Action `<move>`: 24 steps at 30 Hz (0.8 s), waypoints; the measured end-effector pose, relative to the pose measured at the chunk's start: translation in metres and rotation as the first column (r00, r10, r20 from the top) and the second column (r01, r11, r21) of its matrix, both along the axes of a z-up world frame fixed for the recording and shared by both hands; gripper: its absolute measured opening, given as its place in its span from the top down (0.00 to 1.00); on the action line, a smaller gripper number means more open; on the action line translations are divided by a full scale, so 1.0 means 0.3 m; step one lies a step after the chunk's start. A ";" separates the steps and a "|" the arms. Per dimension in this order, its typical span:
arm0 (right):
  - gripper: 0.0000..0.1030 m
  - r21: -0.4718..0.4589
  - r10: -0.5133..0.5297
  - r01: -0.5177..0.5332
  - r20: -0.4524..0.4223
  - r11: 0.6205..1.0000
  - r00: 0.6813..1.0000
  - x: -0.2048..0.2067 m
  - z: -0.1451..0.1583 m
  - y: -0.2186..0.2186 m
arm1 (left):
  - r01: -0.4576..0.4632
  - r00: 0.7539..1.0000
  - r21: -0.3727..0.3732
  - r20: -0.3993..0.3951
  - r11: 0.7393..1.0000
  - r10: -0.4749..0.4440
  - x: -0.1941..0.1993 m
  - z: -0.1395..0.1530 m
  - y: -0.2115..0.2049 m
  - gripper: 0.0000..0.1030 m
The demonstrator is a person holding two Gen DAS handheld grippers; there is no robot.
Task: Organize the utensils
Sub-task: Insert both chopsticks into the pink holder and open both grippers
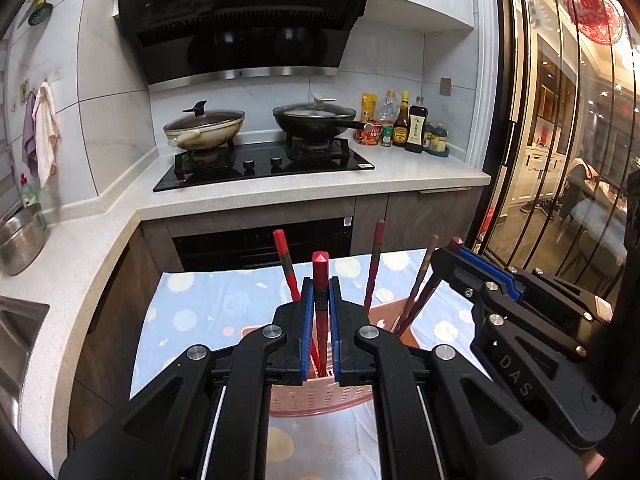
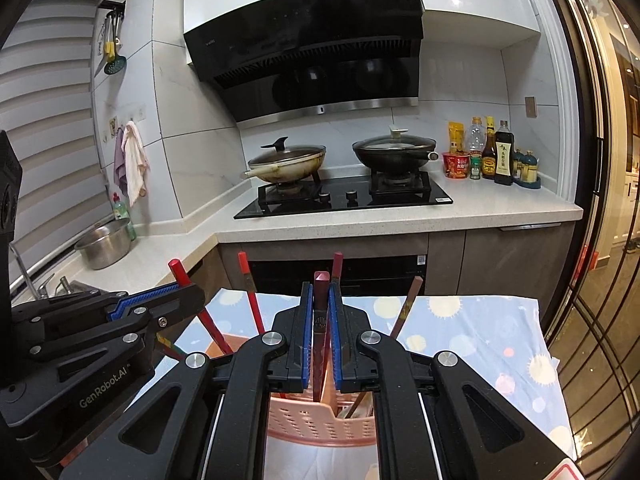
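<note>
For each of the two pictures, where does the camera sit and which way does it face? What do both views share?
Left wrist view: sits on the left gripper, looks forward and slightly down at the pink basket; its fingers clamp a red chopstick; the right gripper enters from the right.
Right wrist view: sits on the right gripper, same heading; its fingers clamp a dark red chopstick; the left gripper enters from the left.
Shared: basket, patterned cloth, stove.
</note>
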State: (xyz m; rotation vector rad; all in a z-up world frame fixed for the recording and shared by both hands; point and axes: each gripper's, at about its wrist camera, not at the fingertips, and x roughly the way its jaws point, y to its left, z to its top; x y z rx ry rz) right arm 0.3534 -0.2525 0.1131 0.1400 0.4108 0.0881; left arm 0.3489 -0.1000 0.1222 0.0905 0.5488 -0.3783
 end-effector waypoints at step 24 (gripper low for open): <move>0.67 -0.022 0.004 -0.004 0.000 1.000 1.000 -0.362 -0.074 0.017 | -0.035 0.999 0.013 0.027 0.999 0.035 -0.249 -0.050 0.091 0.49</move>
